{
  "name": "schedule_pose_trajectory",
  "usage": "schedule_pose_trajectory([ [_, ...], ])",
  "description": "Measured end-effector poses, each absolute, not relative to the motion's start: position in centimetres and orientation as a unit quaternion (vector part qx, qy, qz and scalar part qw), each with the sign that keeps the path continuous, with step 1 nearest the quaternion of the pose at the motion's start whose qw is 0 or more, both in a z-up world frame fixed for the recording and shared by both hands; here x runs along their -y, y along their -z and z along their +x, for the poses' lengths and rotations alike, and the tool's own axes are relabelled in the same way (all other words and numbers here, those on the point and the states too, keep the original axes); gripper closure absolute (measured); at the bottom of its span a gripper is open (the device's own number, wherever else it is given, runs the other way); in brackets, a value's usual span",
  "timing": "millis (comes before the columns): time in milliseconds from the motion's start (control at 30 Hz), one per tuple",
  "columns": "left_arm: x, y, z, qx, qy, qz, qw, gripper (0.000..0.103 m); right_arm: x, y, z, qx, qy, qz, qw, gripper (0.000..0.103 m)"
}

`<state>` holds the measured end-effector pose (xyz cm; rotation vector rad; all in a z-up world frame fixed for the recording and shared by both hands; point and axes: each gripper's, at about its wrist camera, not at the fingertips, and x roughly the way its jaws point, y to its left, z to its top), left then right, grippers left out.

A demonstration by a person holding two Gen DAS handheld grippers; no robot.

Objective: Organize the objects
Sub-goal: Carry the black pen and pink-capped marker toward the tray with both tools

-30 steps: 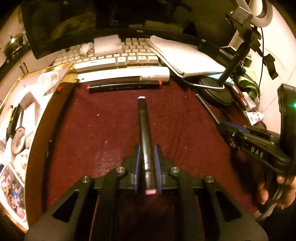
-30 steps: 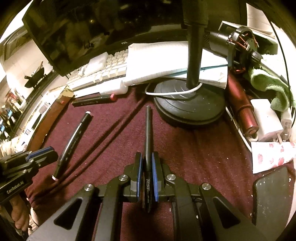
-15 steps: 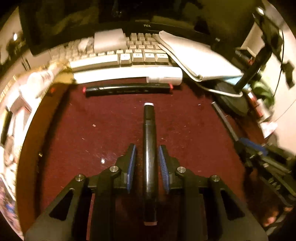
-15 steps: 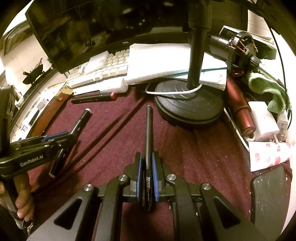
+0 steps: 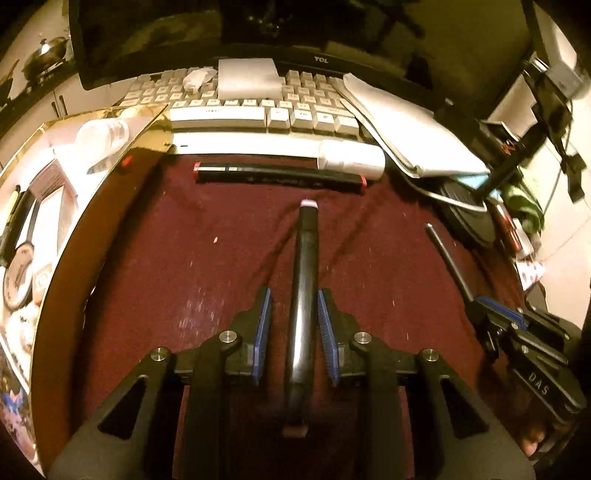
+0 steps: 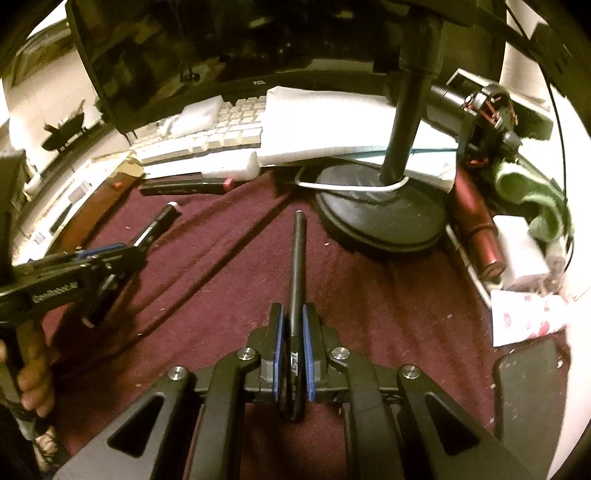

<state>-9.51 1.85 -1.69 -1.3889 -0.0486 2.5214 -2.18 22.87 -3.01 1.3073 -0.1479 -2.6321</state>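
A black marker with pale end caps (image 5: 304,280) lies on the dark red cloth (image 5: 184,240) between the pads of my left gripper (image 5: 294,297), which is open, with a gap on each side of the marker. It also shows in the right wrist view (image 6: 159,225). My right gripper (image 6: 291,317) is shut on a thin black pen (image 6: 296,258) that points forward toward the lamp base. That pen also shows in the left wrist view (image 5: 448,264). A second black marker with red ends (image 5: 279,173) lies across the cloth in front of the keyboard.
A white keyboard (image 5: 258,110) and a monitor (image 5: 258,33) stand at the back. A white notebook (image 5: 410,129) lies at back right. A round black lamp base (image 6: 384,218) sits ahead of the right gripper. A gold-rimmed tray (image 5: 55,206) is at left. A phone (image 6: 528,398) lies at right.
My left gripper has opened and let go of the black marker, which now rests on the cloth between the pads. The right gripper has stayed shut on the pen.
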Motion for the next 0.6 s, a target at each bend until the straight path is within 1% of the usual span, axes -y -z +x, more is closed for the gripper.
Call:
schedule_pose_trajectory([
  [133,-1.1,1.6,-7.1,0.000,-0.867,-0.481,0.134,0.086,-22.4,3.0,-1.6,0.060,0.884,0.449,0.118,0.095],
  [267,-0.4,1.4,-6.4,0.014,-0.864,-0.483,0.141,0.087,-21.3,3.0,-1.6,0.055,0.881,0.450,0.134,0.095],
  [433,-0.4,1.5,-6.9,0.019,-0.860,-0.486,0.158,0.087,-20.2,2.9,-2.3,0.047,0.879,0.455,0.136,0.095],
  [533,-0.9,1.2,-7.4,0.016,-0.860,-0.485,0.156,0.080,-20.4,3.0,-2.3,0.053,0.879,0.454,0.135,0.095],
  [600,-1.3,1.4,-8.3,0.011,-0.859,-0.489,0.153,0.079,-20.6,3.0,-2.3,0.061,0.880,0.452,0.136,0.095],
])
